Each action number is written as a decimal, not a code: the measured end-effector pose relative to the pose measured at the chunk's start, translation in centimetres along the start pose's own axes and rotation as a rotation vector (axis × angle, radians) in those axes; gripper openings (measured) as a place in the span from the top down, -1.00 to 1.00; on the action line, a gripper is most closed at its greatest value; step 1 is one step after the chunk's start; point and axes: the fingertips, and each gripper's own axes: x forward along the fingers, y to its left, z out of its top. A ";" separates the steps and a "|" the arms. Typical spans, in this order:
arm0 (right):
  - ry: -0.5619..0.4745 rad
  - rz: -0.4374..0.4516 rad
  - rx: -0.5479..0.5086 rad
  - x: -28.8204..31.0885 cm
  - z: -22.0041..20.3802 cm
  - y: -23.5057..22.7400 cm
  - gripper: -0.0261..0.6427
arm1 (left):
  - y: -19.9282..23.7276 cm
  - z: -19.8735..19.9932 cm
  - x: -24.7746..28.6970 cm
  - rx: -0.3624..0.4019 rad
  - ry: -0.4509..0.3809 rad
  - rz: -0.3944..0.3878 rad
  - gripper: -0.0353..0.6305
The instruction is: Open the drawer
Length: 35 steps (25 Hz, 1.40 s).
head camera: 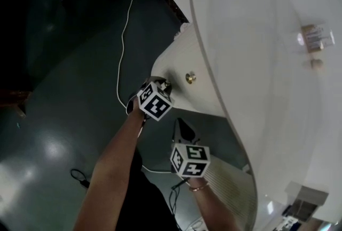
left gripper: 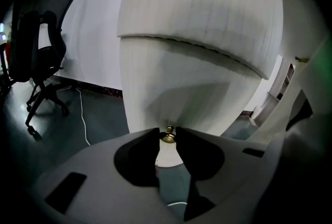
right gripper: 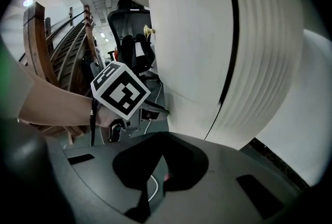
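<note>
Work on the drawer (left gripper: 171,88) has only just begun. The drawer is part of a big round white cabinet (head camera: 256,64), and a small gold knob (left gripper: 167,137) sticks out of its front. The left gripper (head camera: 163,85) is right at that knob. In the left gripper view the knob sits between the two jaws. They have come part of the way in, and their tips look pressed on the knob from both sides, so this gripper seems to have hold of it. The right gripper (head camera: 180,124) hangs below the knob and a little to the side, apart from the cabinet. Its jaws look closed together with only a thin slit between them, and nothing is in them. A second knob (head camera: 190,77) sits just beside the first one, and no gripper touches it. A thin white cable (head camera: 124,37) lies on the dark floor (head camera: 64,117), well apart from the knob. As for what is done: the reach to the knob looks finished, and the grab looks made or nearly made. What is left is the big part. The drawer front looks flat against the cabinet, with no gap to see, so I think it is shut and has not been pulled yet. The next job should be a pull on the knob, away from the cabinet.
</note>
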 end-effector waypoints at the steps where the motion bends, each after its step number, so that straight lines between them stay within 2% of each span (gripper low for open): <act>1: 0.000 0.000 0.002 -0.2 0.0 0.0 0.91 | 0.1 -0.1 -0.1 -0.004 0.003 0.004 0.60; 8: 0.012 -0.002 0.013 -1.5 -0.6 -0.2 0.91 | 0.9 -2.4 -2.1 0.025 0.041 0.031 0.60; 35: 0.084 0.058 -0.024 -6.2 -4.2 6.3 0.91 | 4.6 -11.7 -11.1 -0.089 0.097 0.169 0.61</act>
